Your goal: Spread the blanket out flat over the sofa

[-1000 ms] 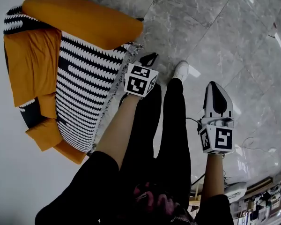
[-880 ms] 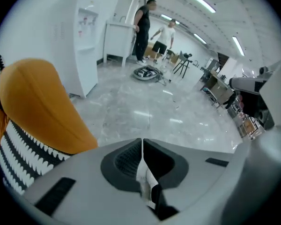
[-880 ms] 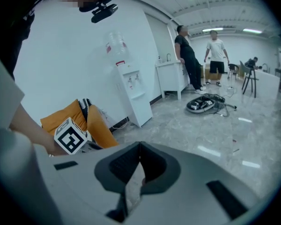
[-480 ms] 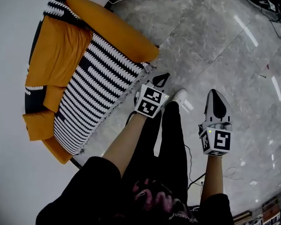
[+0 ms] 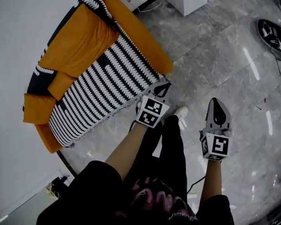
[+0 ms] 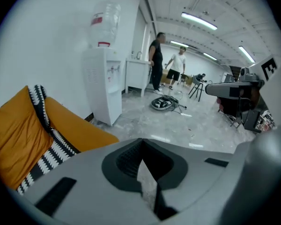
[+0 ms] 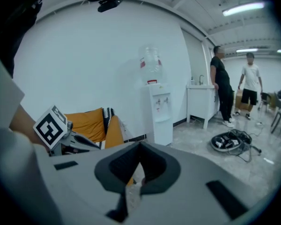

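So the blanket (image 5: 103,86), the black-and-white zigzag striped one, is lying across the seat of the orange sofa (image 5: 140,36). It covers the seat from one side to the other, with its fringed edge hanging off the front toward the grey marble floor (image 5: 225,55). A bit of it also peeks over the top of the backrest, and the big orange back cushion (image 5: 79,41) sits on top of it. The sofa itself is pushed up against a white wall (image 5: 18,41). The left gripper (image 5: 163,86) is right at the front corner of the sofa, tip just beside the blanket's fringe, but its jaws are closed together with nothing in them; looking along them you only see floor. The right gripper (image 5: 216,102) hangs well off to the side over bare floor, pointing forward, and its jaws are pinched together and empty too. The person's white shoe (image 5: 180,112) is planted between the two grippers. From the left gripper view there's a water dispenser (image 6: 104,78) standing by the wall past the sofa's armrest, and two people (image 6: 166,64) standing farther back in the room. A bundle of cables (image 5: 271,32) lies on the floor well away from the sofa.
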A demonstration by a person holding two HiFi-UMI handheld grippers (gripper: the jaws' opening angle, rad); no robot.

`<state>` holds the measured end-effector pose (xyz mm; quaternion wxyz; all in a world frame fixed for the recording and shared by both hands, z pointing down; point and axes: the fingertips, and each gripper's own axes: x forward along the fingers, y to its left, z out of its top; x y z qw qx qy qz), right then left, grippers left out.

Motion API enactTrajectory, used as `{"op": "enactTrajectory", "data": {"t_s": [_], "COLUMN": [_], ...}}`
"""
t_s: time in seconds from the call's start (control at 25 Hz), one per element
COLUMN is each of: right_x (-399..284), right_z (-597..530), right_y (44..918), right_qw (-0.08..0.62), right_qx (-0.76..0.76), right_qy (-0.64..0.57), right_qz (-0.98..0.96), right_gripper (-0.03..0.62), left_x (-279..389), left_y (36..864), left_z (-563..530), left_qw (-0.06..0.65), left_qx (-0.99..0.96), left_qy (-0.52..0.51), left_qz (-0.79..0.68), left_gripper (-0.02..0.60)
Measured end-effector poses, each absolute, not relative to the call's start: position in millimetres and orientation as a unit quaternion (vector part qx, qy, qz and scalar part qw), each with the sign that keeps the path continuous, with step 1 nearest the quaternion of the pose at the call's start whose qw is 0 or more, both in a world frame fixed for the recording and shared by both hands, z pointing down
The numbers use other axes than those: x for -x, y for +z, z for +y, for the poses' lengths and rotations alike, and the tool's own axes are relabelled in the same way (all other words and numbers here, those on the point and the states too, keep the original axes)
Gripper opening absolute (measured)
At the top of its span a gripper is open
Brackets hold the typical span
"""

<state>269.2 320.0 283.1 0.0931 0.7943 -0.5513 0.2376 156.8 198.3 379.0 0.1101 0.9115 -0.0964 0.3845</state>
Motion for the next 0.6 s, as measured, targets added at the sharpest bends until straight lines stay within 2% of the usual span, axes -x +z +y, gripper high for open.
{"op": "enactTrajectory", "data": {"t_s": [0.2,0.44,0.6], "right_x": [-257,-199,-172], "right_z": [275,242,224], "right_y": [248,223,210], "right_qw": [0.053,0.096,0.086], "right_qx": [-0.792,-0.763,-0.760], "right_qy": [0.220,0.196,0.198], "right_qz": [-0.567,-0.609,-0.613], "right_gripper": [0.020,0.020,0.020], "left_x": [-126,-77,-35], "left_y": [354,311,283], "left_z": [164,131,109], "left_qw": [0.118,0.109,0.105], "left_qx": [-0.914,-0.922,-0.922], "left_qy": [0.361,0.324,0.300], "left_qz": [-0.142,-0.181,-0.220], "left_gripper": [0.011,0.011,0.011]}}
